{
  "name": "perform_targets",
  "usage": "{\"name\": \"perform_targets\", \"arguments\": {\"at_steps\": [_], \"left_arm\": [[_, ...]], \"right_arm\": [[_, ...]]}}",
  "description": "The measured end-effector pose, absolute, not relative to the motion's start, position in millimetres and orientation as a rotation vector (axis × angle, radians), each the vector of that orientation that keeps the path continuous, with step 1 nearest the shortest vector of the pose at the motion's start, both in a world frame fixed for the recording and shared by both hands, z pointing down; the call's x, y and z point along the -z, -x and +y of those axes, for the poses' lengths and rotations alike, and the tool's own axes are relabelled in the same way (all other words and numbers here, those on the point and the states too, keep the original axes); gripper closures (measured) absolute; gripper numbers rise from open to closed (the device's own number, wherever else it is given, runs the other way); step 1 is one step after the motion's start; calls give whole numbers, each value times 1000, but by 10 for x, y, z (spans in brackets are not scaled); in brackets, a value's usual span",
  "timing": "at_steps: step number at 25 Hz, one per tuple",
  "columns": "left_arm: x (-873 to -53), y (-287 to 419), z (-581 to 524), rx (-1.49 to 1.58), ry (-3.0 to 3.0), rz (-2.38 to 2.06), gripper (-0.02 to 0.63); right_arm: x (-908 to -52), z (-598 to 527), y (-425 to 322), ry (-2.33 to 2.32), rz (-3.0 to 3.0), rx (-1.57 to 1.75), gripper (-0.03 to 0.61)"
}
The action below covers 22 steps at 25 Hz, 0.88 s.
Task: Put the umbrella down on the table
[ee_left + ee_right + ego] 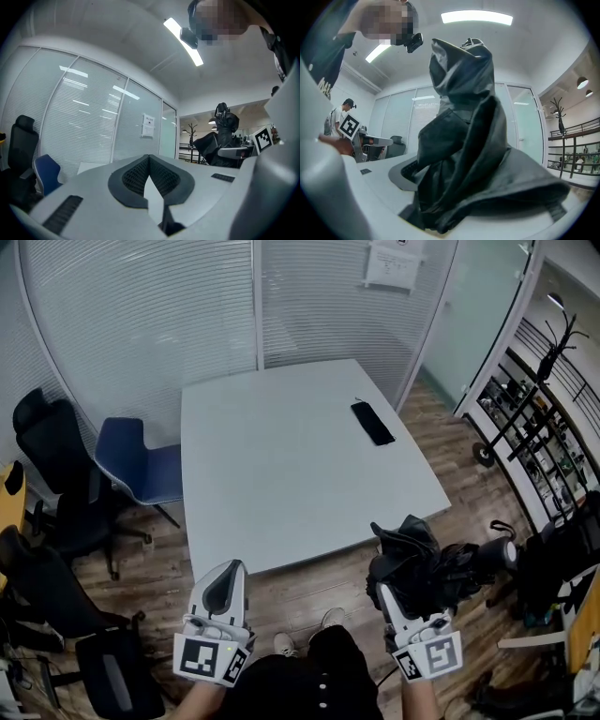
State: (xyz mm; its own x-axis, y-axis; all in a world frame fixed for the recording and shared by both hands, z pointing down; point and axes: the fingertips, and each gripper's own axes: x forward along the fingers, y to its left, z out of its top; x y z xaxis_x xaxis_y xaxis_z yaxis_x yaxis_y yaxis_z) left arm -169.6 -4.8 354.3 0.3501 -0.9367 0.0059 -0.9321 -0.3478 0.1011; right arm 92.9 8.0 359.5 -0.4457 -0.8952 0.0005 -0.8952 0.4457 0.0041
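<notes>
The black folded umbrella hangs crumpled in my right gripper, which is shut on it below the near edge of the white table. In the right gripper view the umbrella's fabric fills the space between the jaws and hides the fingertips; one dark pad shows at the left. My left gripper is shut with nothing in it, its tips meeting in a point. It is held level beside the right one, short of the table. The umbrella also shows in the left gripper view at the right.
A flat black item lies at the table's far right. A blue chair and black office chairs stand to the left. A coat stand and racks are at the right, a glass wall with blinds behind.
</notes>
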Motion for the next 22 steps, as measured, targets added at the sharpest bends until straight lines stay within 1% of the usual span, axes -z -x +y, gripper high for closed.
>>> {"name": "perform_targets", "arguments": {"at_steps": [11, 22], "left_arm": [[-3547, 1622, -421, 94, -2506, -1783, 600], [-3566, 1362, -1265, 80, -2483, -1809, 600]], "right_arm": [[-3679, -428, -975, -1612, -2693, 10, 270], [-3701, -1316, -1198, -1548, -2717, 11, 272]]}}
